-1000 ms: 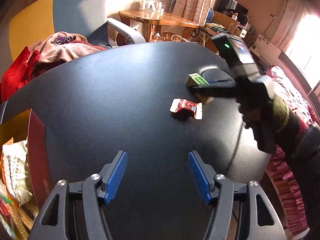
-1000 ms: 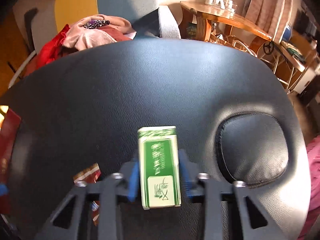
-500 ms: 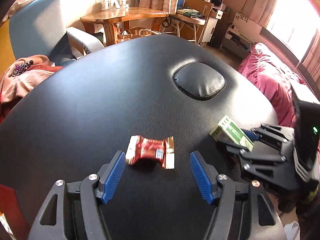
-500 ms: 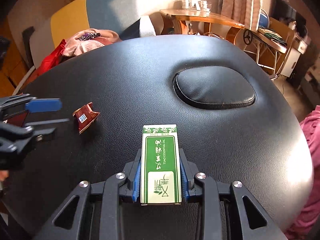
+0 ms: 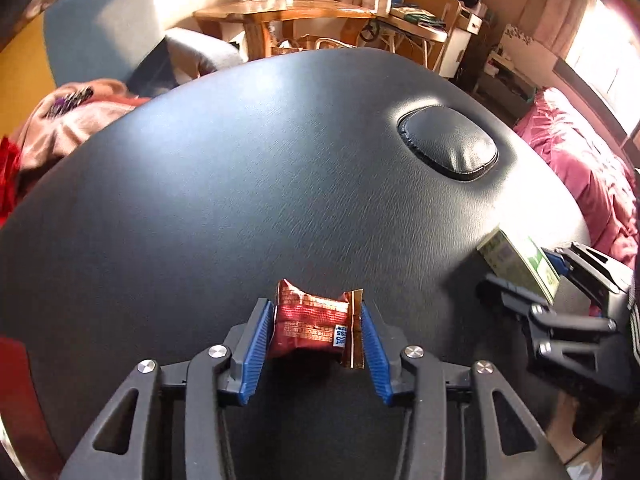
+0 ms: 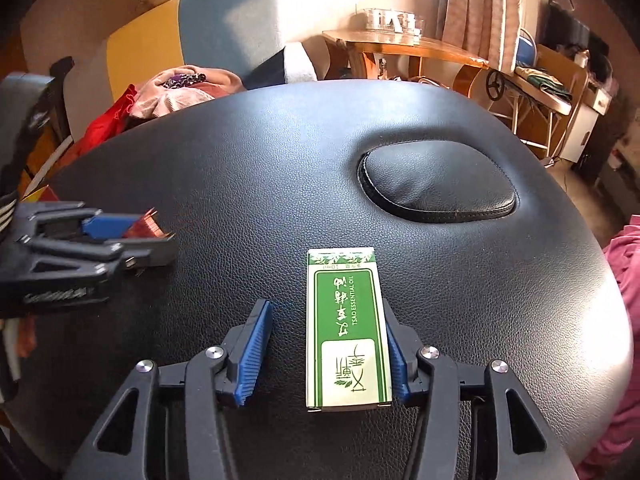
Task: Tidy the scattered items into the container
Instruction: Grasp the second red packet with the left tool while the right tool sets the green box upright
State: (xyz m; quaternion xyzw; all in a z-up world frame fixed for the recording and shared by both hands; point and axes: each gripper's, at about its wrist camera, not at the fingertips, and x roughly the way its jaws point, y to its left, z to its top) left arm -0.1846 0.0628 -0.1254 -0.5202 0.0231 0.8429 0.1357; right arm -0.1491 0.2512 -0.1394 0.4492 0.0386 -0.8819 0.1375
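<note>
Two tools are mine. My left tool (image 5: 318, 334) squeezes the red snack packet (image 5: 310, 327). My right tool (image 6: 326, 354) is open, the green box (image 6: 346, 330) leaning on one pad, on the black worktop (image 6: 280, 184).

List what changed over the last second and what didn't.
The left gripper moved to the red foil snack packet and closed around it. The right gripper opened, releasing the green-and-white cardboard box. The black padded table is unchanged.

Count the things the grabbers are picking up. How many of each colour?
Red: 1, the snack in the left gripper.
Green: 1, the box at the right gripper.
Total: 2.
</note>
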